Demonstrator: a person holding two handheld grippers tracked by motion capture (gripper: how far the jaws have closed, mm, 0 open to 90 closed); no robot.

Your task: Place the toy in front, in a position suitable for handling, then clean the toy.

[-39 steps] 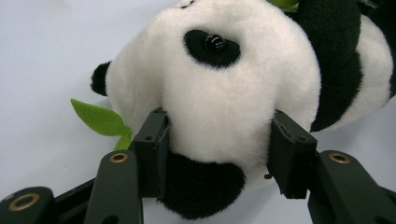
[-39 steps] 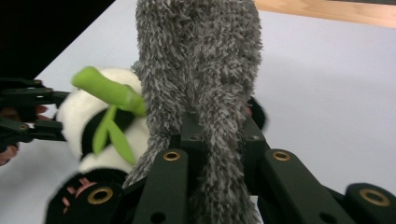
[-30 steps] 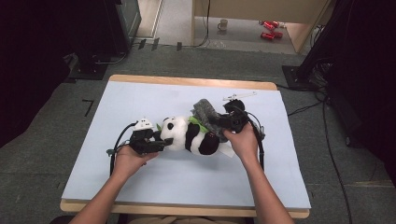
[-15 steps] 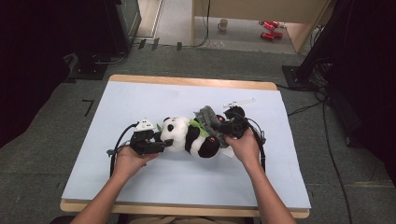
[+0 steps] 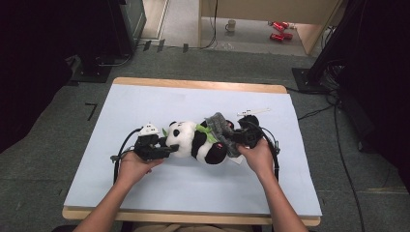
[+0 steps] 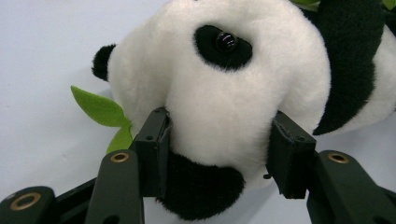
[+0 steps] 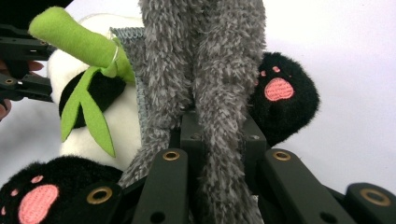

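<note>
**Panda pinned at the head while a grey garment is worked over its legs**

The plush panda (image 5: 196, 144) lies on its side in the middle of the tabletop (image 5: 145, 104). The left gripper (image 6: 219, 154) has its jaws clamped on the panda's muzzle, likely to anchor it. The right gripper (image 7: 219, 135) pinches a fuzzy grey garment (image 7: 210, 60) between the black feet, its jaws clenched tight on the fabric, apparently to pull it along the body. No containers stand on the tabletop.

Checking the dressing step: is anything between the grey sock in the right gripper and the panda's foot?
Nothing visible. The right gripper is shut on the grey sock, which hangs right beside the panda's foot, on the bare mat.
</note>
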